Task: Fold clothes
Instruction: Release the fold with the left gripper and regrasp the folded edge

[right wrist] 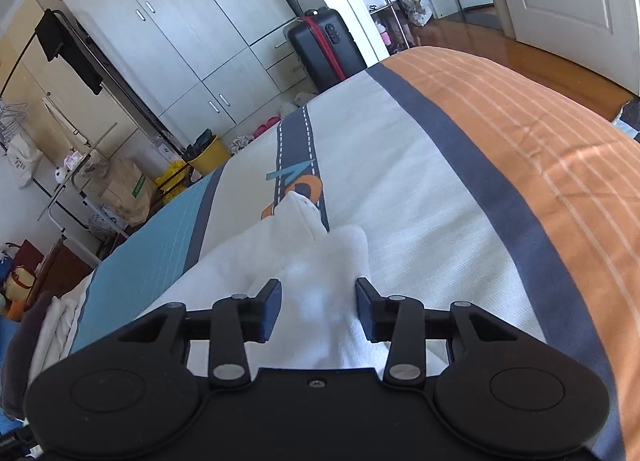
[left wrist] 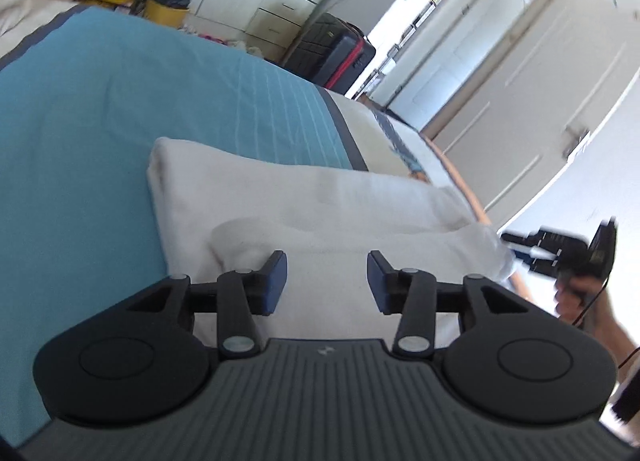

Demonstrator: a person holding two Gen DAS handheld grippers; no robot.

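Your white garment [left wrist: 304, 205] lies on the bed [left wrist: 80, 121], its long axis running lower left to upper right mid-frame. Both the left gripper [left wrist: 327, 281] and right gripper [right wrist: 318, 311] gape wide, holding nothing, cloth directly ahead between each one's fingers.

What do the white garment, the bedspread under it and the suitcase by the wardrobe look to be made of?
White garment: soft, matte, slightly fuzzy cloth, perhaps fleece or cotton knit; it slumps in rounded folds.
Bedspread: matte woven fabric, probably cotton; a fine herringbone texture and printed stripes show.
Suitcase: hard shell, likely plastic; ribbed black surface with a slight sheen and a red band.
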